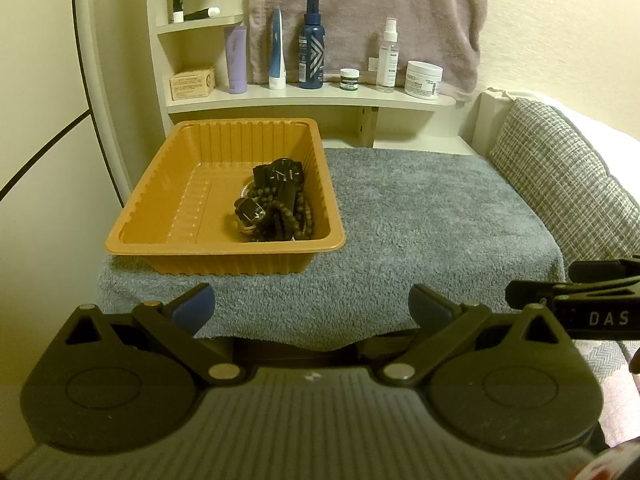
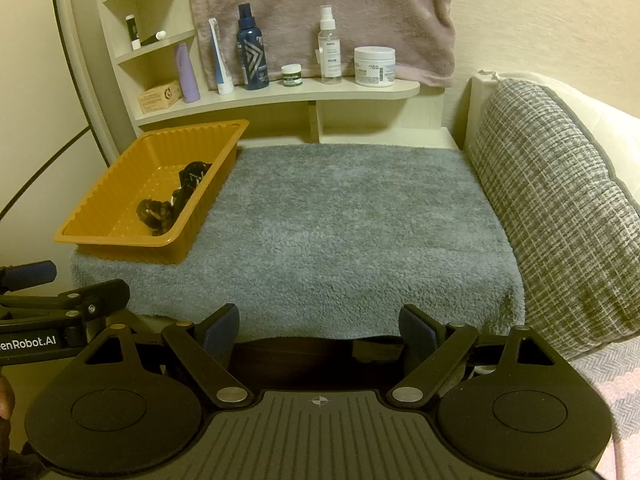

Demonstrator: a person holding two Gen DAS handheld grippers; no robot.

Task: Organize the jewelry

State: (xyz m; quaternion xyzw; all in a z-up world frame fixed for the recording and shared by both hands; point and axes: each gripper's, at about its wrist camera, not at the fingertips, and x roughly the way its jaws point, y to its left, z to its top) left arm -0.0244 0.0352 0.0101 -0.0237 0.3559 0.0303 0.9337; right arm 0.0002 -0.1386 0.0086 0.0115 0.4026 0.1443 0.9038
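Observation:
An orange ribbed plastic tray [image 1: 160, 184] [image 2: 100, 200] sits on the left part of a grey towel [image 1: 420, 232] [image 2: 340, 220]. In its right half lies a dark heap of jewelry [image 1: 276, 200] [image 2: 172, 200]: a black watch, a smaller square-faced watch and brown bead bracelets. My left gripper [image 1: 312, 308] hovers open at the towel's near edge, with nothing between its blue pads. My right gripper [image 2: 318, 328] is open as well, also at the near edge and further right. Each gripper shows at the side of the other's view.
A cream shelf [image 1: 312, 100] [image 2: 280, 92] behind the towel carries bottles, tubes, jars and a small box. A pink towel [image 1: 360, 12] hangs on the wall above. A grey woven cushion [image 1: 568, 184] [image 2: 560, 208] borders the right side.

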